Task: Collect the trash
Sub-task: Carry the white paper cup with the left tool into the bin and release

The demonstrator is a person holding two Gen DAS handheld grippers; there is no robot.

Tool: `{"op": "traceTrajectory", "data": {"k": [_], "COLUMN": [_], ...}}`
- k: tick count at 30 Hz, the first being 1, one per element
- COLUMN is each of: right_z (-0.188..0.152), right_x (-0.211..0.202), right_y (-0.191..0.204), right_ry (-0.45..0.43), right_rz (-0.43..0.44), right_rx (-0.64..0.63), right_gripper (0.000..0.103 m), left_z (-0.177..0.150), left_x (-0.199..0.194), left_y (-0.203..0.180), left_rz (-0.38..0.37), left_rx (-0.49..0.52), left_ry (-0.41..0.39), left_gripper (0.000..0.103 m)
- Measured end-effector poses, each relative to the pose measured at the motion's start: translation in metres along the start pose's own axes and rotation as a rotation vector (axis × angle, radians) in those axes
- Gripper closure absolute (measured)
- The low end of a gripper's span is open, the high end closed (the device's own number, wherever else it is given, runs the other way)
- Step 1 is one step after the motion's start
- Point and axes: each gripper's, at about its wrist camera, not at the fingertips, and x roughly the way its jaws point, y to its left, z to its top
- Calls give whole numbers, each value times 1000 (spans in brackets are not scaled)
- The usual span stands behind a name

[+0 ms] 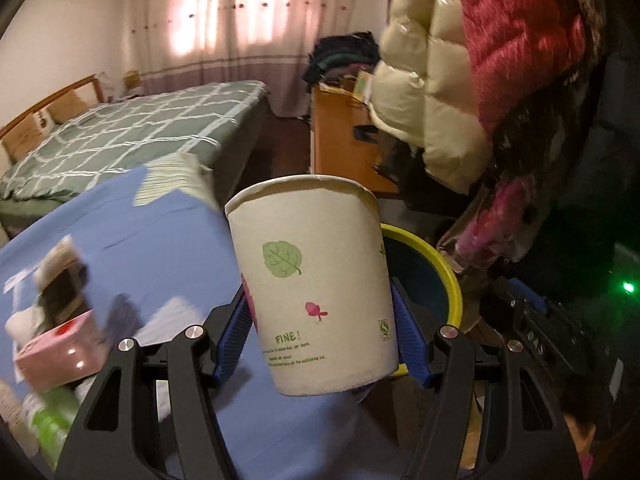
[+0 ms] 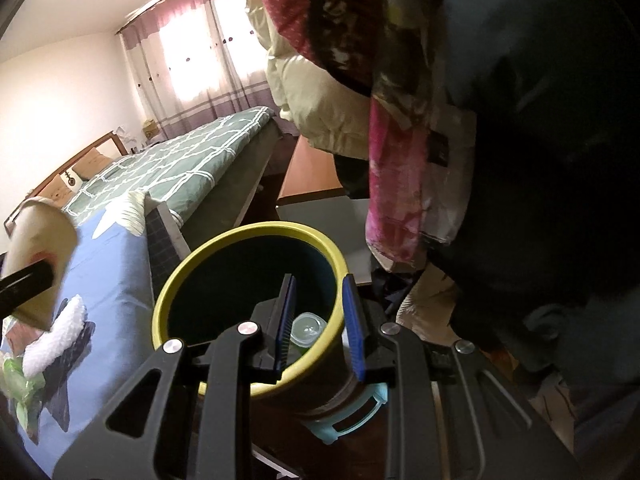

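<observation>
Left gripper (image 1: 324, 336) grips the paper cup (image 1: 316, 280) at frame centre, above the blue cloth; right gripper (image 2: 316, 320) hangs parted and empty over the yellow-rimmed bin (image 2: 248, 240), lower centre. A clear container (image 2: 306, 330) already lies inside; the tissue (image 2: 56, 336) at lower left looks left to collect.

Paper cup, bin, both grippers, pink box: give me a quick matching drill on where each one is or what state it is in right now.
Things:
1. paper cup
2. bin
3. right gripper
4. pink box

States or places:
A. lies on the blue sheet
B. open over the bin's rim, holding nothing
C. clamped upright between the left gripper's blue pads
D. yellow rim, dark inside, a clear plastic item already in it

Pairs: 1-C, 2-D, 3-B, 4-A
</observation>
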Motion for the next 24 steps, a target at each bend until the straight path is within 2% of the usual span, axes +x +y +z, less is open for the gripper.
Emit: {"op": "traceTrajectory", "data": {"k": [5,7,8,10,12,16,19,24], "right_z": [-3,-4,-4,-4,-3,-4,-5,-11], "right_x": [4,4,4,3,2,0,-1,0], "right_y": [-12,-15,-17,-19,-20,-16,-7,24], "right_ry": [11,10,9,4,1,-1,4,19], "right_rz": [-4,-10,-14,-17,-19,-11,2,48], "right_rx": [22,32,35,38,38,31,16,-39], "right_gripper": [79,73,70,70,70,69,69,69], "left_z": [7,9,10,11,13,14,11,-10], "left_x": [36,45,49,53,51,32,-2,-70], "left_y": [-26,-31,-34,-36,-35,-22,-5,38], "left_rz": [-15,-21,-23,-14,-7,-7,3,85], "left_rx": [42,47,51,53,44,17,-14,-70], "left_ry": [39,49,55,52,40,14,-36,-120], "left_gripper": [37,37,35,24,22,16,13,9]}}
